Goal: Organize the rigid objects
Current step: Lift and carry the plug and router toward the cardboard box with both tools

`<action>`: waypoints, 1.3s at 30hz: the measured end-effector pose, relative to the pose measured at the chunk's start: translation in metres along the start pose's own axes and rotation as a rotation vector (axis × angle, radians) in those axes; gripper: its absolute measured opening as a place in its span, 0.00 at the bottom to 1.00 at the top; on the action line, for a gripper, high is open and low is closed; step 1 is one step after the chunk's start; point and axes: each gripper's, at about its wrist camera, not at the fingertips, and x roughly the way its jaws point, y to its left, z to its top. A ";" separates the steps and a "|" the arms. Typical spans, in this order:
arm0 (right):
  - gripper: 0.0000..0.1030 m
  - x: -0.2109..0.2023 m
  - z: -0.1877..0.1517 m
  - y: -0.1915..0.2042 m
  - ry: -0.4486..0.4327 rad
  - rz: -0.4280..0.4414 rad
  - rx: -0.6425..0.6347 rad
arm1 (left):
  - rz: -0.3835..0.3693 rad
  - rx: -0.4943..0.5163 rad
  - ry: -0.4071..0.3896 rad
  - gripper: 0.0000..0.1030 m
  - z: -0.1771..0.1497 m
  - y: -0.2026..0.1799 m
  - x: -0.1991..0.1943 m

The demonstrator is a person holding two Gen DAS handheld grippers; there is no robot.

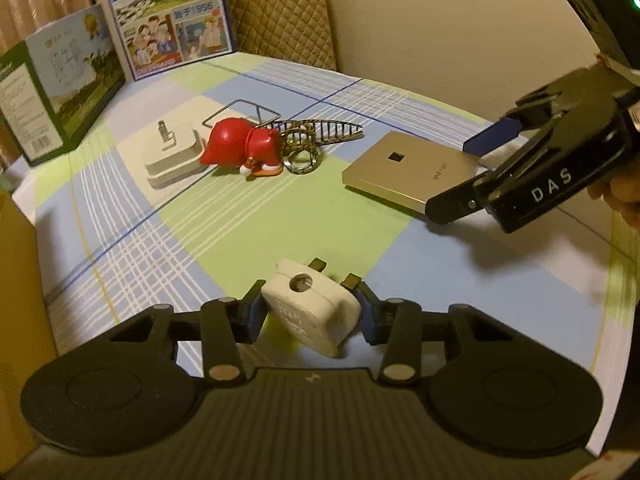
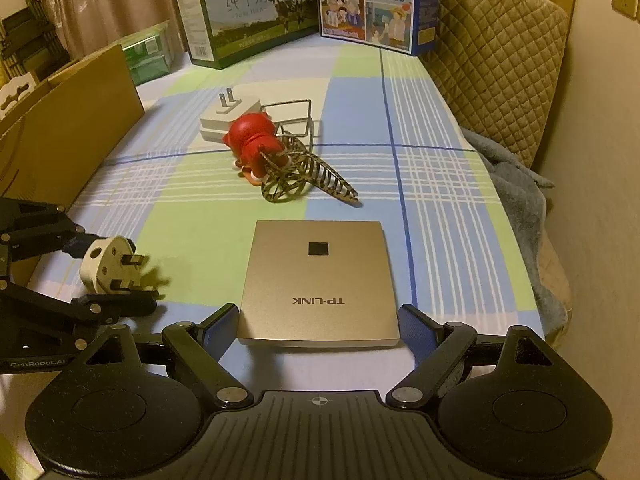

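Observation:
My left gripper [image 1: 310, 300] is shut on a white three-pin plug [image 1: 312, 312], held tilted just above the checked cloth [image 1: 224, 220]. In the right wrist view the plug [image 2: 108, 268] sits in that gripper [image 2: 108, 276] at the left edge, pins pointing right. A flat gold TP-LINK box [image 2: 320, 276] lies on the cloth. My right gripper [image 2: 320, 320] straddles its near edge, a blue pad against each side. From the left wrist view, the right gripper [image 1: 456, 176] reaches in from the right over the gold box [image 1: 408, 172].
A red figurine [image 2: 252, 144], a white charger [image 2: 228, 116], a wire frame [image 2: 292, 116] and a striped hair clip [image 2: 312, 176] cluster mid-cloth. Two milk cartons [image 2: 244, 8] [image 2: 368, 4] stand at the back. A cardboard box [image 2: 68, 120] is left, a quilted cushion [image 2: 492, 60] right.

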 end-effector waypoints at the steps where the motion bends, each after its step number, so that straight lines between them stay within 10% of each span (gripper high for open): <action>1: 0.80 0.000 0.000 0.000 -0.002 0.001 -0.001 | 0.006 -0.015 0.002 0.39 0.000 0.000 -0.001; 12: 0.81 0.004 0.005 0.001 -0.028 0.001 -0.002 | 0.074 -0.223 -0.027 0.39 0.006 0.015 -0.014; 39: 0.88 0.036 0.018 0.000 -0.026 -0.127 0.008 | 0.069 -0.286 -0.036 0.39 0.008 0.021 -0.015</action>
